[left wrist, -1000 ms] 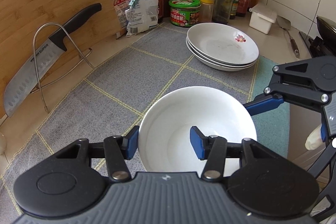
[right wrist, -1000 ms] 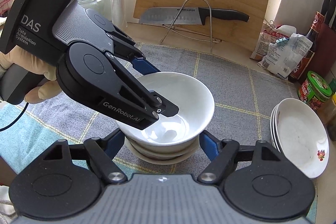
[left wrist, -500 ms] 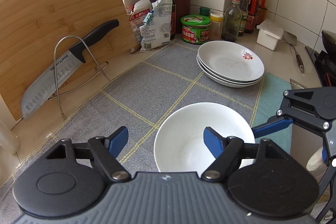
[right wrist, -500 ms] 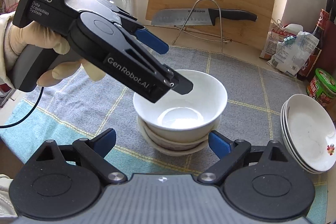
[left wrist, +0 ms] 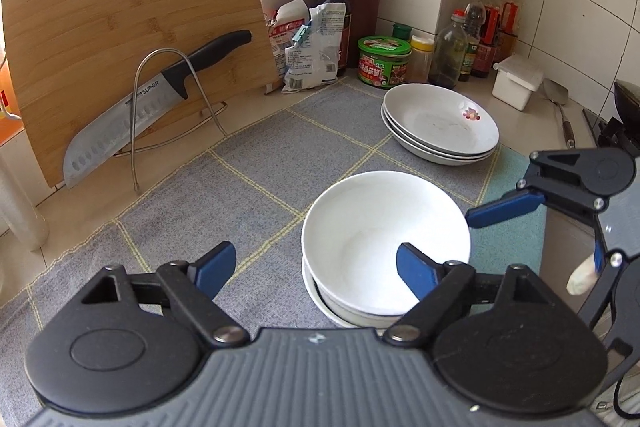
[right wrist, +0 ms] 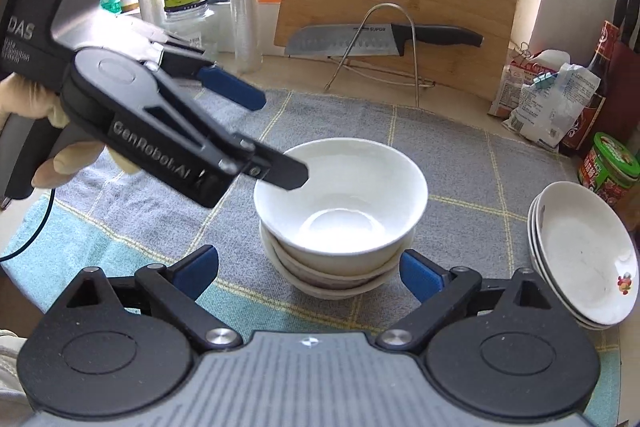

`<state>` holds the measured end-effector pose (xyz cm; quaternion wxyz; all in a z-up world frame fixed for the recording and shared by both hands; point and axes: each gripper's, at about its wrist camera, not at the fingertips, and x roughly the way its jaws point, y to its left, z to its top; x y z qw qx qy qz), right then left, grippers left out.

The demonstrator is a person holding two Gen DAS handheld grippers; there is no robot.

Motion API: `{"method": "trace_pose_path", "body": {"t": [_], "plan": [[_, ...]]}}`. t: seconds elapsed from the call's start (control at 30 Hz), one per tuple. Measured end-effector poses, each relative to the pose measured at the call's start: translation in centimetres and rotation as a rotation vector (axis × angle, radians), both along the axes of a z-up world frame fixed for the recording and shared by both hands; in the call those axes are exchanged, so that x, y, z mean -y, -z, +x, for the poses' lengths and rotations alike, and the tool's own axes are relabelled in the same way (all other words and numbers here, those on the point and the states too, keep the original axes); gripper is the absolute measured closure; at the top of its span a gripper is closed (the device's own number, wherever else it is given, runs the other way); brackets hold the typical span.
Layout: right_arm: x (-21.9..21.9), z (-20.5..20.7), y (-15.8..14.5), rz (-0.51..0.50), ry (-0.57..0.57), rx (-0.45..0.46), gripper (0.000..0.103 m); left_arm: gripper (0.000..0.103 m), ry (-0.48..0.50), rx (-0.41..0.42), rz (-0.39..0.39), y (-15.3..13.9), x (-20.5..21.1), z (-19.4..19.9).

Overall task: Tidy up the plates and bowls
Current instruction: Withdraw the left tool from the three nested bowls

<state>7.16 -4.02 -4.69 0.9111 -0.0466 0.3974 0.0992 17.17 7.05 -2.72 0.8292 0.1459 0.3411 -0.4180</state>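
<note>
A stack of white bowls (left wrist: 384,243) stands on the grey checked mat (left wrist: 248,171); it also shows in the right wrist view (right wrist: 340,203). A stack of three white plates (left wrist: 440,123) sits behind it, seen too in the right wrist view (right wrist: 584,255). My left gripper (left wrist: 316,265) is open and empty, raised above the near left rim of the bowls; it also shows in the right wrist view (right wrist: 272,139). My right gripper (right wrist: 310,273) is open and empty, its fingers on either side of the bowl stack's base.
A bamboo cutting board (left wrist: 132,39) leans at the back with a knife (left wrist: 152,99) on a wire rack. Snack bags (left wrist: 316,47), a green-lidded tub (left wrist: 384,63), bottles (left wrist: 480,35) and a white box (left wrist: 516,87) line the wall. A teal cloth (right wrist: 80,255) lies at the counter's front.
My left gripper opened, let go of the top bowl's rim and lifted back and up. The bowl now rests on the stack. My right gripper pulled back slightly.
</note>
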Motion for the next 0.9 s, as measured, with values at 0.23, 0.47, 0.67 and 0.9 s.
{"method": "trace_pose_path", "body": {"t": [0.23, 0.47, 0.67, 0.9], "plan": [[-0.6, 0.9, -0.7, -0.033, -0.026, 0.043, 0.003, 0.014, -0.077, -0.046, -0.051, 0.9, -2.5, -0.2], [-0.6, 0.9, -0.4, -0.050, 0.012, 0.007, 0.002, 0.009, -0.107, -0.037, -0.088, 1.2, -4.9, 0.2], [0.9, -0.3, 0.0, -0.088, 0.056, -0.039, 0.000, 0.009, -0.041, -0.073, -0.061, 3.6, -4.2, -0.7], [5.2, 1.3, 5.2, -0.108, 0.000, -0.156, 0.000, 0.008, -0.042, -0.061, 0.072, 6.8, -0.4, -3.0]]}}
